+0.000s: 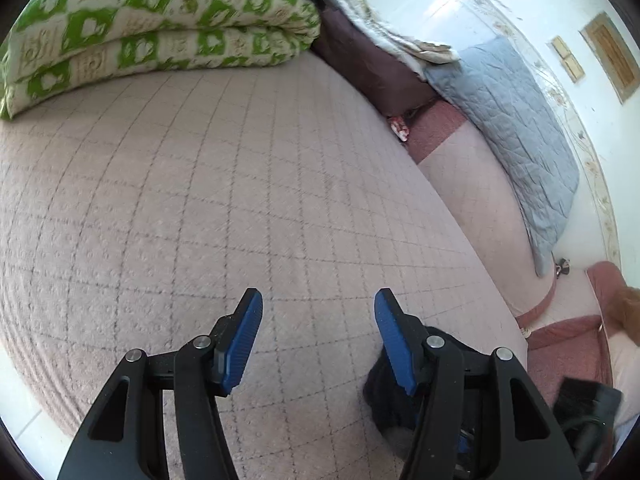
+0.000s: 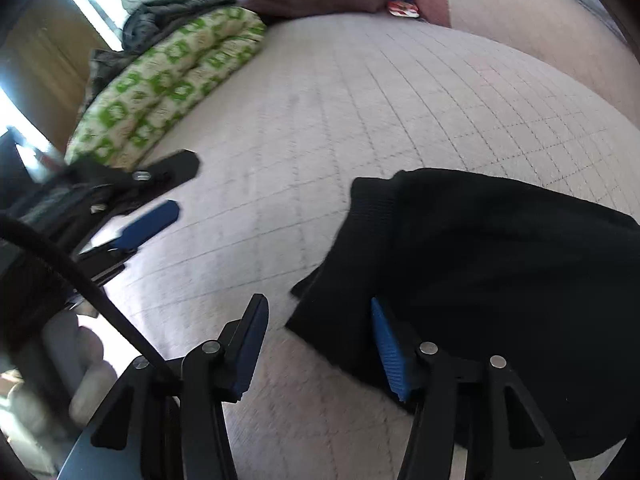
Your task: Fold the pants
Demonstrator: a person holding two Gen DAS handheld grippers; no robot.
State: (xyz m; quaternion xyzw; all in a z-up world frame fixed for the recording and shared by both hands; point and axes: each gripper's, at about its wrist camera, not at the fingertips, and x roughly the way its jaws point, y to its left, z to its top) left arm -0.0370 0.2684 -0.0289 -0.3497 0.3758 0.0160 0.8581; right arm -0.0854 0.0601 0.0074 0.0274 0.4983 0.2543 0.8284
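Black pants [image 2: 480,280] lie bunched on the pale quilted bedspread [image 2: 340,120], at the right of the right wrist view. My right gripper [image 2: 320,320] is open and empty, its right finger [image 2: 390,356] at the pants' near left edge. My left gripper [image 1: 318,320] is open and empty over bare bedspread [image 1: 220,180]; a dark bit of the pants [image 1: 386,396] shows behind its right finger. The left gripper also shows at the left of the right wrist view [image 2: 160,196].
A folded green-and-cream quilt [image 1: 160,28] lies at the bed's far side. A grey quilted cover [image 1: 516,128] and a dark maroon cushion [image 1: 368,64] lie to the right. The bed edge drops off at the lower left [image 1: 24,412].
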